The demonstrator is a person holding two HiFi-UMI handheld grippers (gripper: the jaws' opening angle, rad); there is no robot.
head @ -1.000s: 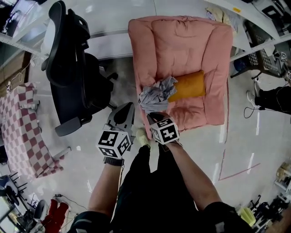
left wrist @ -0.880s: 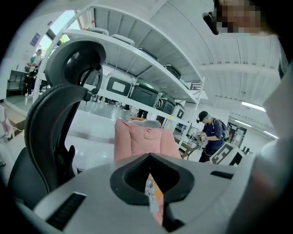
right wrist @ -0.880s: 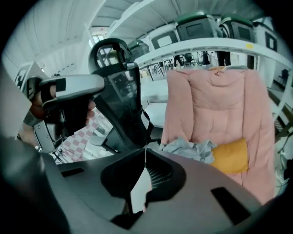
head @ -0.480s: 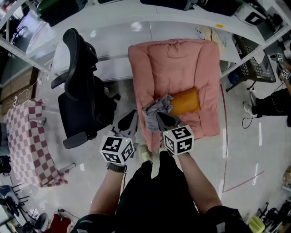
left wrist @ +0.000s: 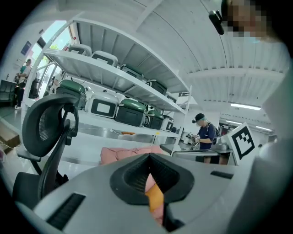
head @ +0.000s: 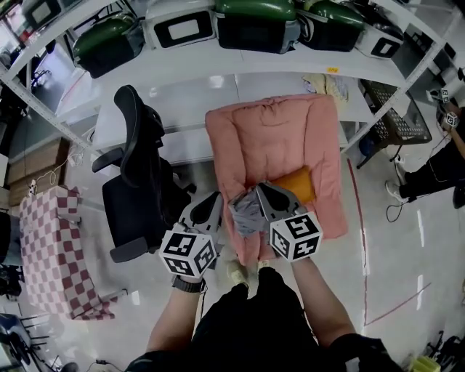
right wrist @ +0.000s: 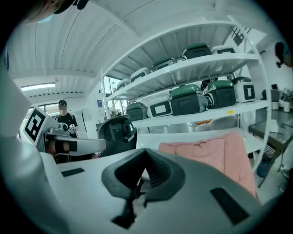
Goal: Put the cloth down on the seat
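A crumpled grey cloth [head: 245, 214] hangs at the front edge of the pink padded armchair [head: 276, 138]. My right gripper [head: 260, 189] is shut on its upper edge. In the right gripper view the jaws [right wrist: 145, 151] are pressed together, with a thin dark strip caught in the slit. My left gripper [head: 215, 196] is just left of the cloth, shut and holding nothing. Through its narrow slit [left wrist: 149, 157] I see the pink seat [left wrist: 123, 154] and an orange cushion [left wrist: 155, 197]. That cushion [head: 299, 182] lies on the seat behind the cloth.
A black office chair [head: 138, 182] stands left of the armchair. A red-and-white checked piece [head: 51, 247] is at the far left. White shelves with green-lidded cases [head: 254, 22] run behind. A person [head: 436, 171] sits at the right edge.
Both grippers have risen. The cloth has come up off the seat with the right gripper and moved off the cushion's side to the seat's front edge. The shelves have come into view.
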